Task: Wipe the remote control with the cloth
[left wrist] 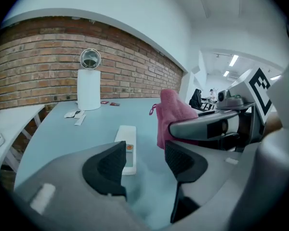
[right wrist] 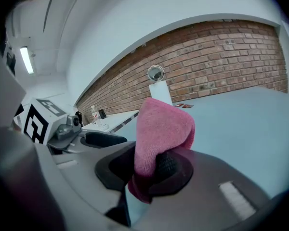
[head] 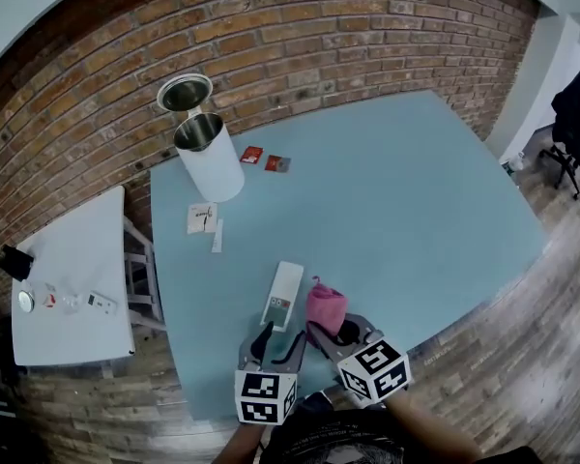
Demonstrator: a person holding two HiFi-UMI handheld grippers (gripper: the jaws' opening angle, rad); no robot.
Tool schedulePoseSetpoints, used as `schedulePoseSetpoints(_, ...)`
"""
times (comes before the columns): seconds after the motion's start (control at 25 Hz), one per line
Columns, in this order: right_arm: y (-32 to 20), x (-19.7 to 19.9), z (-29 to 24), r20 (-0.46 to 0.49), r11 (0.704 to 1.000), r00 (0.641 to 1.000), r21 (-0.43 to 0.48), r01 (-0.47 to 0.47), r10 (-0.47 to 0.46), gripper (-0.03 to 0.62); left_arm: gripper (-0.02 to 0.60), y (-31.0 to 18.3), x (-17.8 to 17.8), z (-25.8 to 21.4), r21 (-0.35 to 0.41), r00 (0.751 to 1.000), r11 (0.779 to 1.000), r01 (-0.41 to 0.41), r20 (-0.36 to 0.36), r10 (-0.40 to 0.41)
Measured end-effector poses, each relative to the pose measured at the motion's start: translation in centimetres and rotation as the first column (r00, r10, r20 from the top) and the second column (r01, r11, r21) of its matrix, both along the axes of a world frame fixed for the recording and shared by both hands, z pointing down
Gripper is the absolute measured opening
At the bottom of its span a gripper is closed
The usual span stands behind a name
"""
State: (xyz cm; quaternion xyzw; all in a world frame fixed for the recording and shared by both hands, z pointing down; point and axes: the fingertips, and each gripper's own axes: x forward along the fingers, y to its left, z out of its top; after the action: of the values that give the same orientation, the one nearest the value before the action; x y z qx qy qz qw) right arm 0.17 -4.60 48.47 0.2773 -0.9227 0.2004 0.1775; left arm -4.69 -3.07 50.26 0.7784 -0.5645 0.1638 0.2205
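Observation:
A white remote control (head: 283, 295) (left wrist: 126, 147) lies flat on the light blue table (head: 387, 201), lengthwise away from me, with an orange button near its close end. My left gripper (head: 279, 341) (left wrist: 144, 166) hovers just short of the remote's near end, jaws open with nothing between them. To its right, my right gripper (head: 327, 333) (right wrist: 151, 170) is shut on a pink cloth (head: 325, 308) (right wrist: 160, 136) (left wrist: 171, 117), which stands up folded from the jaws, beside the remote and above the table.
A white cylindrical bin (head: 206, 153) with its lid up stands at the table's far left. Small packets (head: 265, 159) and papers (head: 204, 219) lie near it. A white side table (head: 72, 278) with small items stands left. A brick wall (head: 271, 46) lies behind.

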Motion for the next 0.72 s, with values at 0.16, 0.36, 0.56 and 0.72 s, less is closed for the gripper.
schedulePoseSetpoints(0.16,0.5,1.3,-1.6,0.006,0.999,1.0,0.037,-0.011,0.011,0.069,0.241,0.6,2.0,-2.0,0.054,1.0,0.998,0.023,-0.012,-0.022)
schedulePoseSetpoints(0.36,1.2,2.8,-2.9,0.024,0.999,1.0,0.054,-0.006,0.005,0.069,0.0,1.6,2.4,-5.2,0.127,0.991,0.983,0.134,-0.014,-0.133)
schedulePoseSetpoints(0.56,2.6,3.5,-3.2,0.026,0.997,0.999,0.065,0.04,-0.042,0.069,0.0,3.0,3.4,-6.4,0.156,0.985,0.973,0.171,-0.002,-0.173)
schedulePoseSetpoints(0.72,3.6,3.9,-3.4,0.031,0.995,0.997,0.071,0.07,-0.073,0.067,0.0,4.2,4.0,-6.6,0.153,0.98,0.968,0.199,0.001,-0.201)
